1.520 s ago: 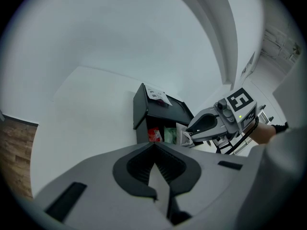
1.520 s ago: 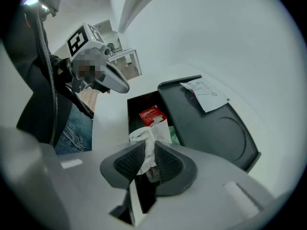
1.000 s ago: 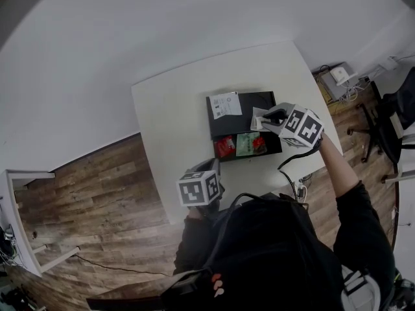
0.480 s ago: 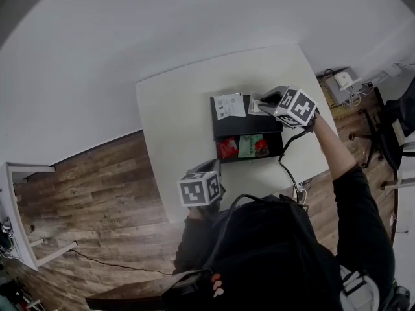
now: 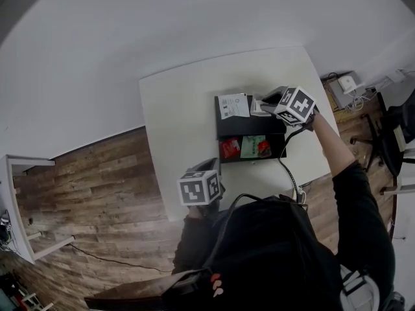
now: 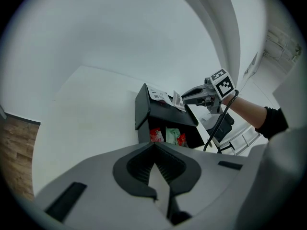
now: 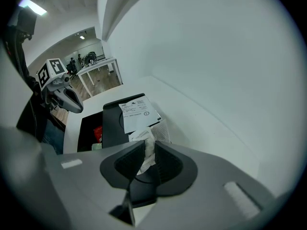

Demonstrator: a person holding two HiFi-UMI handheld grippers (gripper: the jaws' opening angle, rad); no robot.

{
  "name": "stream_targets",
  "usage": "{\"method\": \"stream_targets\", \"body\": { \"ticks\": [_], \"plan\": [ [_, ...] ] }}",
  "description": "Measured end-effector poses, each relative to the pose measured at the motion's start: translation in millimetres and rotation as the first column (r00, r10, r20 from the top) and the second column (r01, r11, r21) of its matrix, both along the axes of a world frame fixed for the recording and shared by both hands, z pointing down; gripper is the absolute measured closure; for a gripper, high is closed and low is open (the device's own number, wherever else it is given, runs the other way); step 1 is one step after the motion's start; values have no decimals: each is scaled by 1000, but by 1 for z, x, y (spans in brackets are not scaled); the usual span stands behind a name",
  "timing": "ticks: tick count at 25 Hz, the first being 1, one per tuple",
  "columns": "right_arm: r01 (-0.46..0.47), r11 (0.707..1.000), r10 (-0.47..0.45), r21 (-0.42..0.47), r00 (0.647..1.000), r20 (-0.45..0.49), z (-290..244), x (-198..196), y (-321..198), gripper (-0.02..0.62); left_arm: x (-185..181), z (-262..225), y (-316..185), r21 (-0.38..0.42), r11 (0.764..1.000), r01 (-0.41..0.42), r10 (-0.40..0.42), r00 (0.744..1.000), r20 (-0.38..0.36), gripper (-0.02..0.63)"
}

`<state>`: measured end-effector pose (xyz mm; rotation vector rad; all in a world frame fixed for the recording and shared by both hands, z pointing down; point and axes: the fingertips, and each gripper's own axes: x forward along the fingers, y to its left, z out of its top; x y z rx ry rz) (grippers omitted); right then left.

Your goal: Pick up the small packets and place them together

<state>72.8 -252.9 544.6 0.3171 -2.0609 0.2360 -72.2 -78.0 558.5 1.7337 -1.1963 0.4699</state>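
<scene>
A black box lies on the white table. Its open front compartment holds a red packet and a green packet. A white printed packet rests on the lid. My right gripper hovers over the lid's right end, shut on a crumpled white packet. The right gripper view shows that packet pinched between the jaws of the right gripper, with the printed packet just ahead. My left gripper hangs at the table's near edge, shut and holding nothing.
A dark cable trails from the right gripper across the table's near right corner. Wood floor lies left of the table, with a white shelf at far left. A chair and plugs stand to the right.
My right gripper has carried the white packet a little left and farther back over the box lid, closer to the printed packet. The left gripper has stayed put.
</scene>
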Motion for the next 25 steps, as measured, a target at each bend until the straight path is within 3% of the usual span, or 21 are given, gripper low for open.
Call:
{"method": "stream_targets", "body": {
  "ticks": [10,15,18,25],
  "plan": [
    [-36,999,37,-26,998,46,4,2,-7,503,-3,0,1,-6,1000,2,-2,1000,1,607],
    [-44,999,44,-15,999,32,4,6,-8,443,-2,1,0,-6,1000,-7,7,1000,1,607],
    [-42,999,42,9,998,45,-6,9,-7,439,0,1,0,-7,1000,-15,15,1000,1,607],
    [52,995,-61,91,993,105,-54,2,26,439,3,2,-1,-7,1000,-25,25,1000,1,607]
  ]
}}
